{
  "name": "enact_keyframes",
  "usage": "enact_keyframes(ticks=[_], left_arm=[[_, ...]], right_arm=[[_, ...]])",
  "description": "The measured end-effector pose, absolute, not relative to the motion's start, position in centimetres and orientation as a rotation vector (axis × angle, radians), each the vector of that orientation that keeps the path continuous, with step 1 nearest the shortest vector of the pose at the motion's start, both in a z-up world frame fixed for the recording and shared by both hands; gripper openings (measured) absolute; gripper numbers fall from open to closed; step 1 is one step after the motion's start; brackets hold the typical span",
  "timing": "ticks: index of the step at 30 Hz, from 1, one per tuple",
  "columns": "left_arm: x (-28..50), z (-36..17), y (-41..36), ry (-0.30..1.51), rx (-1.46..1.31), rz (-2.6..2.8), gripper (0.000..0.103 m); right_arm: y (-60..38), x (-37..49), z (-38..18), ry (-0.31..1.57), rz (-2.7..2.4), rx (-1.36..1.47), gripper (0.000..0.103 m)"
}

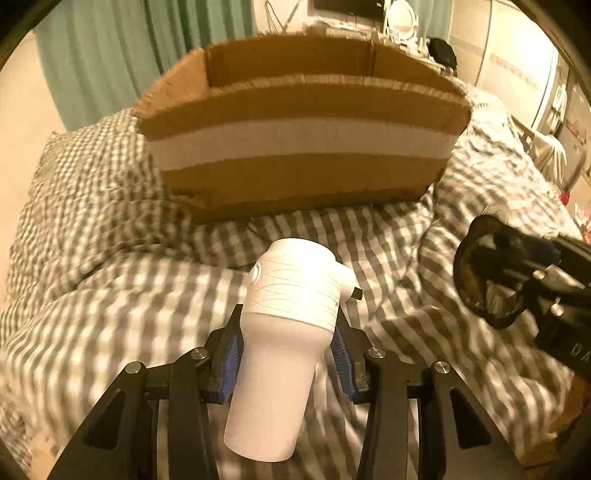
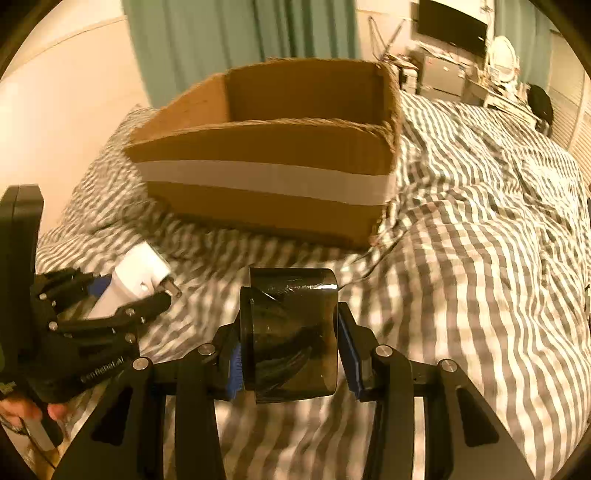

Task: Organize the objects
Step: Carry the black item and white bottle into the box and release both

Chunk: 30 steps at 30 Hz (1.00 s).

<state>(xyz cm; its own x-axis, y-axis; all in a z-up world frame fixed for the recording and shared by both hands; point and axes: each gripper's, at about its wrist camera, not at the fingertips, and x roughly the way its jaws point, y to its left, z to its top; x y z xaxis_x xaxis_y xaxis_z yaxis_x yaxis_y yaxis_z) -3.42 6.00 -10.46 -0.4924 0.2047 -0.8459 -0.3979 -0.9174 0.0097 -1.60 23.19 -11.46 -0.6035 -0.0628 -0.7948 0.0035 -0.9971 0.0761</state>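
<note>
**Ana:** Left wrist view puts the left gripper [image 1: 286,354] at the bottom, its blue pads [image 1: 232,360] clamped on the narrow body of a white handheld device [image 1: 284,325] with a ribbed, rounded head and a small dark nozzle stub on its right side. It is held above the grey-and-white checked duvet [image 1: 110,314].

**Ben:** Right wrist view catches that same device from the side, at the far left, tilted up toward the box, and only there does the metal tip of the nozzle show plainly. At the bottom of this view, the right gripper [image 2: 290,350] is closed around a dark translucent cylindrical container [image 2: 291,332], something black coiled inside it.

**Ana:** From my side that container appears at the right edge, open mouth facing the lens, so I see into it; your view shows only its curved wall.

**Ben:** What about the cardboard box [image 2: 266,155]?

**Ana:** Open-topped, a white tape band across its front wall, sitting on the duvet beyond both grippers. Neither view looks down to its floor, so I cannot tell what it holds.

**Ben:** Mine adds a dark monitor [image 2: 452,26] and a cluttered desk behind the bed, green curtains [image 2: 221,33] to the left. At lower left, fingertips of the person's hand [image 2: 22,410] grip the left gripper's handle.
</note>
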Motion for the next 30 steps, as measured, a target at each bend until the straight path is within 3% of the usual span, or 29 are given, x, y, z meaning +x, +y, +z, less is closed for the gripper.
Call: enact_keyframes(ticks=[16,23,30], left_arm=[[-3.2,0.3,4.2,0.200,-1.112,2.556,0.044],[-8.2,6.1,5.3,0.192,-0.952,2.627,0.044],[-15.9,7.5,7.3,0.162,-0.910,2.671,0.044]], right_arm=[[20.6,1.1,-1.5,0.023,-2.834,1.135,0.042],[21.6,-3.9,4.1,0.044,-2.838,0.989,0.042],[23.6,-10.5,7.9,0.047,-2.881,0.854,0.042]])
